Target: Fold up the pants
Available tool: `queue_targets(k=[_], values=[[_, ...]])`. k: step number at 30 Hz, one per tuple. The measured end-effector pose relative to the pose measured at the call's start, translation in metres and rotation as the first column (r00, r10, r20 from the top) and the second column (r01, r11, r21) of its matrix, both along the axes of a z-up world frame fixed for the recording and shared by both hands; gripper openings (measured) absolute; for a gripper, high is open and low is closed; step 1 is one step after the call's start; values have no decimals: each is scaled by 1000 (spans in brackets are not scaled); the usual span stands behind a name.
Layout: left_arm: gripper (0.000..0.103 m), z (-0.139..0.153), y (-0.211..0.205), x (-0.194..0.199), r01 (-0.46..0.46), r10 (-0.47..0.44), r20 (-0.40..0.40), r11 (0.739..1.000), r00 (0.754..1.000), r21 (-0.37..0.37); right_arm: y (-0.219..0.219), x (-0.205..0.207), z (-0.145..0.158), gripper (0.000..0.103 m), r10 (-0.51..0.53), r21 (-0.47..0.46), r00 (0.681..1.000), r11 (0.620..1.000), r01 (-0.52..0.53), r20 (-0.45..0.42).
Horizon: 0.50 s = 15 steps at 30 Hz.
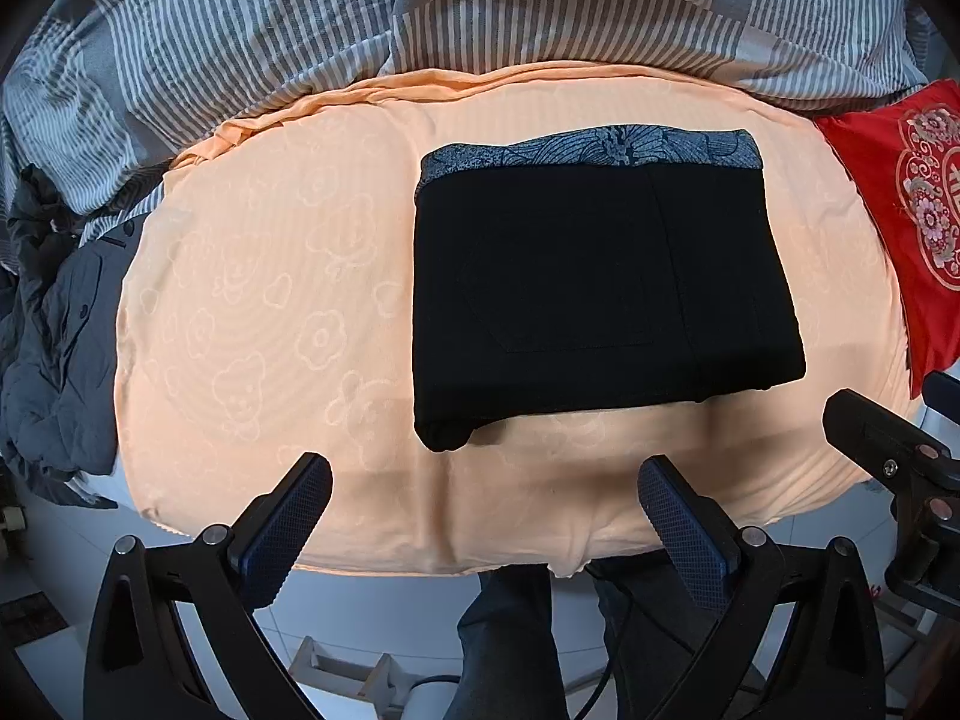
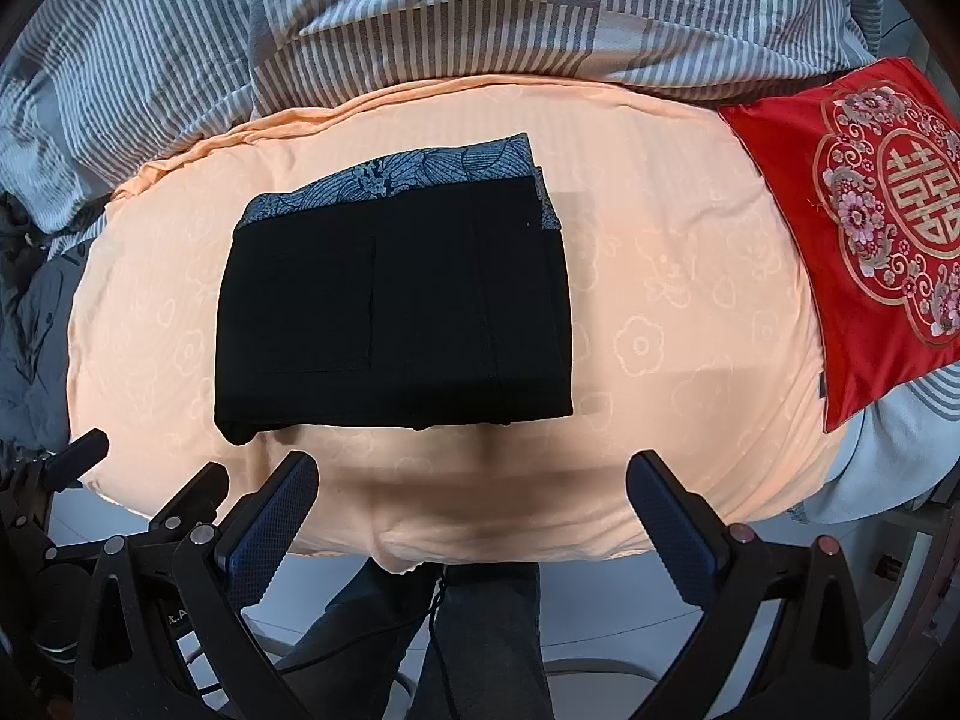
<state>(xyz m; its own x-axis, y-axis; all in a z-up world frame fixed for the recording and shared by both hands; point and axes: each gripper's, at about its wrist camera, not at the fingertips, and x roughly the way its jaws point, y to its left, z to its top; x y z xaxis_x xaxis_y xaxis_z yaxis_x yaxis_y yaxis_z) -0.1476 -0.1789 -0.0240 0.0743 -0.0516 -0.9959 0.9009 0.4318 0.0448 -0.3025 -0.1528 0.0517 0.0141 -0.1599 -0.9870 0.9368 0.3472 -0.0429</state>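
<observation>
The black pants (image 1: 594, 288) lie folded into a compact rectangle on the peach sheet (image 1: 270, 312), with a blue patterned band (image 1: 600, 147) along their far edge. They also show in the right wrist view (image 2: 396, 306). My left gripper (image 1: 486, 504) is open and empty, hovering over the sheet's near edge, short of the pants. My right gripper (image 2: 471, 498) is open and empty, also just short of the pants' near edge. Part of the right gripper (image 1: 900, 468) shows at the right of the left wrist view.
A grey striped duvet (image 1: 540, 6) is bunched behind the sheet. A red embroidered cushion (image 2: 870, 228) lies to the right. Dark grey clothing (image 1: 54, 348) is heaped at the left. The person's legs (image 2: 480, 648) and white floor are below the bed edge.
</observation>
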Motion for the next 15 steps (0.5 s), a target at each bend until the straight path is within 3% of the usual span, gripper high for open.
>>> queue_targets(k=[15], values=[[103, 0, 1, 0, -2, 2, 11, 1000, 1000, -3, 1, 7, -3, 103, 24, -2, 1000, 1000, -24, -1]])
